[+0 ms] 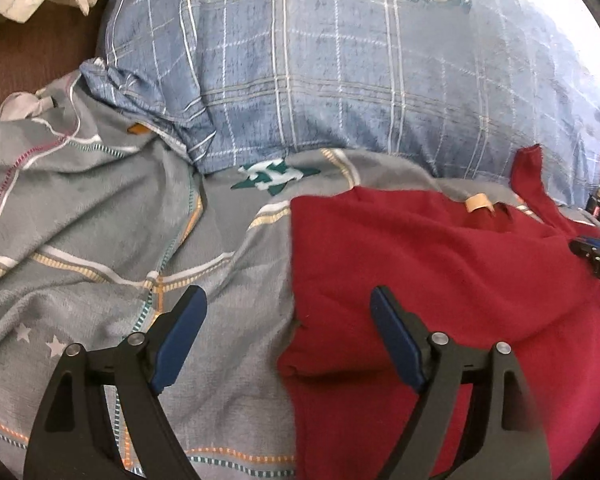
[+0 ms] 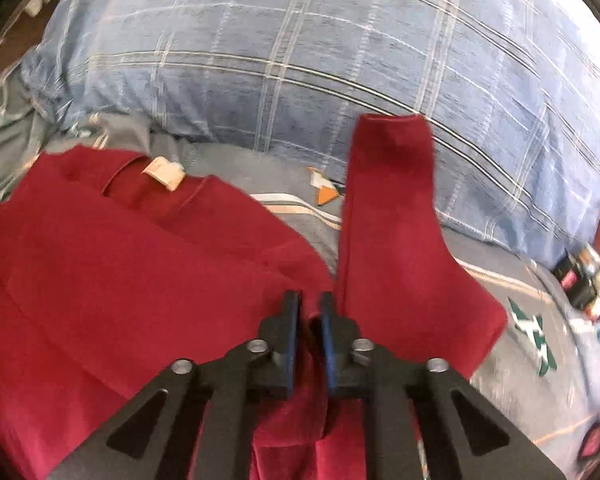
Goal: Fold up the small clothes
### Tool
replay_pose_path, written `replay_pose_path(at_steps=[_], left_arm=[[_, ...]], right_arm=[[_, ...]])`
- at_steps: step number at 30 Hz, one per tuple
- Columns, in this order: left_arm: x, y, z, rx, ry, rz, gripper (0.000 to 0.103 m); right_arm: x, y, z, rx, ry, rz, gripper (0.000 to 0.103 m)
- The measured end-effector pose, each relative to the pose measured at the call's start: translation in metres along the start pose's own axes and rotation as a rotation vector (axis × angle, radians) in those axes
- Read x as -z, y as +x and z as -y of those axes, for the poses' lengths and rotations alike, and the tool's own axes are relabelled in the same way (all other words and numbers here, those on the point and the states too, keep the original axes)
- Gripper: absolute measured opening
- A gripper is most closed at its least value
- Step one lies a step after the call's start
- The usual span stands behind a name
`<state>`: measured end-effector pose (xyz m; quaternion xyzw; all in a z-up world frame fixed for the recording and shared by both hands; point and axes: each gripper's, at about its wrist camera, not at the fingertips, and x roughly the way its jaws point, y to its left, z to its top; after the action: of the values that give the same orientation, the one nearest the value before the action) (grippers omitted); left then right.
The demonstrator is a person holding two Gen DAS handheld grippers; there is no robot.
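One soft, light red shirt (image 1: 440, 272) lies on the bed (image 1: 100, 208) below the pillow (image 1: 340, 80); your right gripper (image 2: 310, 304) pinches its sleeve fold nearly closed, your left gripper (image 1: 288, 300) gapes empty, so grip hems.

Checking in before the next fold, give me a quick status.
Left gripper open, hovering over shirt's left edge. Right gripper shut on red shirt, sleeve lifted. Blue plaid pillow close behind.

The shirt (image 2: 100, 280) is showing solid dark red with a beige neck label (image 2: 163, 174). The pillow (image 1: 340, 80) is showing blue plaid. The blanket (image 1: 100, 220) is showing grey with striped lines and white stars.
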<state>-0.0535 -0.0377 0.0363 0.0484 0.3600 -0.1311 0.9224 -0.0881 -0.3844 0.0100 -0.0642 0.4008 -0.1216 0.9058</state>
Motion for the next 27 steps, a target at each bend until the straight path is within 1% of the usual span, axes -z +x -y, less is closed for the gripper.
replay_pose_path(at_steps=[2,3,5,6,7,9,10,11,12,14,16,17,18,20,22,24,27], left_arm=[[-0.003,-0.001,0.004,0.027,-0.001,0.008,0.084],[-0.003,0.0,0.007,0.034,0.002,0.005,0.084],[-0.004,0.007,0.016,0.047,0.022,-0.018,0.084],[-0.003,0.011,0.022,0.051,0.04,-0.034,0.084],[-0.001,0.016,0.029,0.05,0.062,-0.049,0.084],[0.004,0.025,0.04,0.04,0.112,-0.09,0.084],[0.007,0.03,0.044,0.031,0.137,-0.116,0.084],[0.011,0.035,0.048,0.016,0.157,-0.128,0.085],[0.011,0.034,0.048,0.019,0.152,-0.116,0.085],[0.008,0.033,0.045,0.034,0.133,-0.135,0.085],[0.005,0.029,0.041,0.039,0.11,-0.124,0.085],[0.002,0.022,0.039,0.038,0.092,-0.101,0.085],[0.0,0.018,0.037,0.035,0.082,-0.092,0.085],[-0.006,0.007,0.036,0.027,0.058,-0.084,0.085],[-0.012,0.003,0.04,0.026,0.051,-0.113,0.085],[-0.017,0.004,0.046,0.057,0.05,-0.129,0.085],[-0.023,0.008,0.059,0.078,0.032,-0.13,0.085]], right_arm=[[0.004,-0.018,0.007,-0.012,0.039,0.039,0.039],[0.005,-0.025,0.009,-0.03,0.054,0.053,0.039],[0.007,-0.039,0.01,-0.1,0.075,0.078,0.04],[0.009,-0.04,0.007,-0.147,0.073,0.068,0.04],[0.01,-0.035,0.005,-0.177,0.074,0.047,0.04],[0.013,-0.02,0.0,-0.202,0.088,0.007,0.04],[0.017,-0.005,-0.003,-0.209,0.094,-0.032,0.04],[0.019,0.001,-0.005,-0.206,0.091,-0.035,0.041],[0.018,-0.002,-0.008,-0.2,0.082,-0.014,0.043],[0.013,-0.006,-0.01,-0.2,0.065,-0.035,0.044],[0.009,-0.013,-0.004,-0.201,0.071,-0.025,0.044],[0.007,-0.02,0.001,-0.201,0.076,-0.004,0.049],[0.007,-0.025,0.004,-0.202,0.083,0.014,0.058],[0.002,-0.038,0.02,-0.183,0.115,0.058,0.065],[-0.006,-0.041,0.036,-0.155,0.14,0.079,0.065],[-0.016,-0.036,0.049,-0.126,0.161,0.081,0.065],[-0.035,-0.011,0.063,-0.109,0.198,0.042,0.065]])
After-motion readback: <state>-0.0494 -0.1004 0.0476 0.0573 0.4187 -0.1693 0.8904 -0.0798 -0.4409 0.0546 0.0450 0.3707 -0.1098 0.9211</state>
